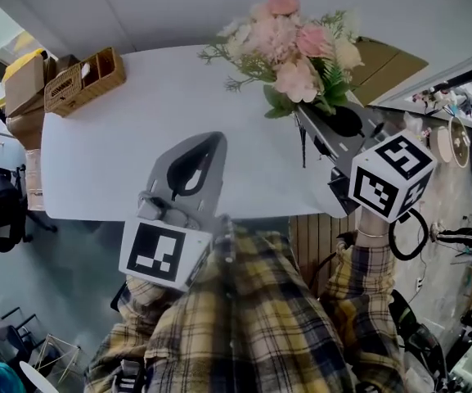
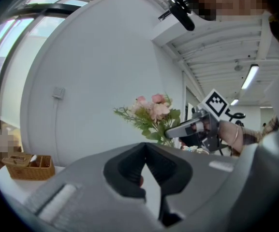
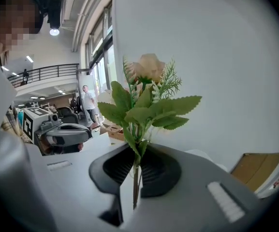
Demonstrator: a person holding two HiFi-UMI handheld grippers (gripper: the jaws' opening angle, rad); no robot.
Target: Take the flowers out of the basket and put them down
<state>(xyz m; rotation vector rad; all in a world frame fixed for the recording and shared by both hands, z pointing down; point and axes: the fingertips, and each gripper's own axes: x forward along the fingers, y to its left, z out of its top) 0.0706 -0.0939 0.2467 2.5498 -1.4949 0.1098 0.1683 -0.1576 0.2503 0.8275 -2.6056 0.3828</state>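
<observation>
At one o'clock above the table (image 1: 121, 170), the flowers (image 1: 289, 43) hang, stem (image 3: 136, 182) clenched in the right gripper (image 1: 305, 119), a pinch only its own view shows. Left gripper (image 1: 211, 142) clenched empty; basket (image 1: 84, 80) at ten o'clock.

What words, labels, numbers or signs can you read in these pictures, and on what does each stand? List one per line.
No readable text shows in any view.
The marker cube on the left gripper: black-and-white square pattern only, no letters or digits.
The marker cube on the right gripper: the same kind of pattern.
The flowers and wicker basket: no tag or label visible.
The cardboard boxes: any print is too small to tell.
</observation>
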